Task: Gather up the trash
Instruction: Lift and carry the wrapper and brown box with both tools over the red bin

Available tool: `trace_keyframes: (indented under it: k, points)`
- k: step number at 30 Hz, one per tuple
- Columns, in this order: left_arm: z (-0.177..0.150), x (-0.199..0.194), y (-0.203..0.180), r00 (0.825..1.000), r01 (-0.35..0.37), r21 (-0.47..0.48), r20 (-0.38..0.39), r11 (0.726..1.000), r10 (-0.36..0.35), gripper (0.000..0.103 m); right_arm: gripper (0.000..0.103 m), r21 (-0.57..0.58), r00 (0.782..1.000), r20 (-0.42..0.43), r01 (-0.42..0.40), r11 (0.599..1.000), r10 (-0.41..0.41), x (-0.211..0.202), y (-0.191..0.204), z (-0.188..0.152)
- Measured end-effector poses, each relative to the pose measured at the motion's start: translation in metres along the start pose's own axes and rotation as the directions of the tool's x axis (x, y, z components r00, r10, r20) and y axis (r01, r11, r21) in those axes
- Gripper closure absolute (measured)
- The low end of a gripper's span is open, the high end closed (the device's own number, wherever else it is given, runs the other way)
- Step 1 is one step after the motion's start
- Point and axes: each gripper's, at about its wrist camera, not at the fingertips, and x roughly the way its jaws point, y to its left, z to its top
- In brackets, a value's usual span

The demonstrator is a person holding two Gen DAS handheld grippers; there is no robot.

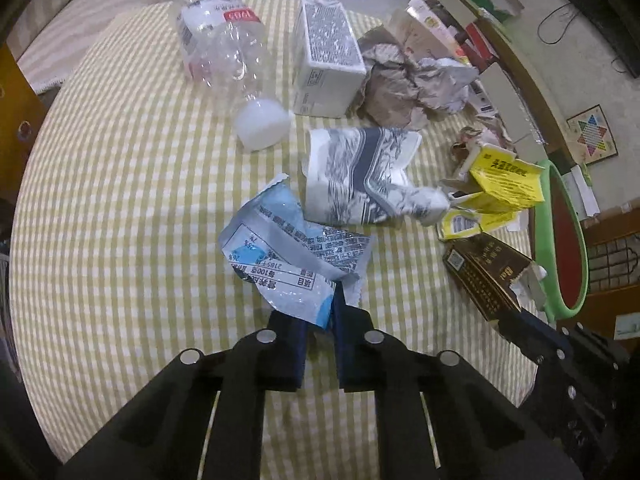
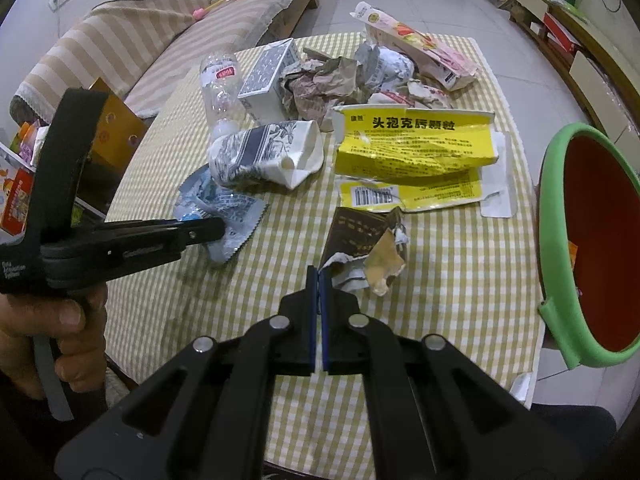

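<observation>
L gripper [image 1: 320, 316] has its fingers clamped on the near edge of the blue-white wrapper [image 1: 288, 256], which lies on the checked counter [image 1: 120, 200]. An edge grip suits thin crumpled film. R gripper [image 2: 319, 280] has its fingers pinched together on the torn corner of the brown box [image 2: 360, 236], w/ the green-rimmed bin [image 2: 552, 184] just beside the counter (short carry, I'd judge). Other trash is piled further back, untouched.
</observation>
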Motion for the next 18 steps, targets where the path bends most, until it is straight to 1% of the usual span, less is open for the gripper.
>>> trace_keyframes:
  k: [4,6,13,18]
  points:
    - [-0.001,-0.024,0.004,0.999,-0.003,0.029,0.034,1.000,0.002,0.098,0.101,-0.001,1.000,0.015,0.000,1.000,0.000,-0.009,0.002,-0.001]
    - [-0.008,-0.034,0.009,0.999,-0.007,0.039,0.052,0.999,0.005,0.098,0.101,-0.004,1.000,0.025,-0.002,1.000,0.002,-0.015,0.005,-0.002]
    - [-0.021,-0.075,0.031,0.993,0.007,0.043,0.114,0.999,-0.012,0.098,0.101,-0.016,0.998,0.068,-0.008,1.000,0.009,-0.037,0.017,-0.004]
    - [-0.024,-0.099,0.028,0.987,0.004,0.064,0.160,0.998,-0.015,0.098,0.101,-0.027,0.994,0.109,-0.006,1.000,0.008,-0.054,0.022,0.000]
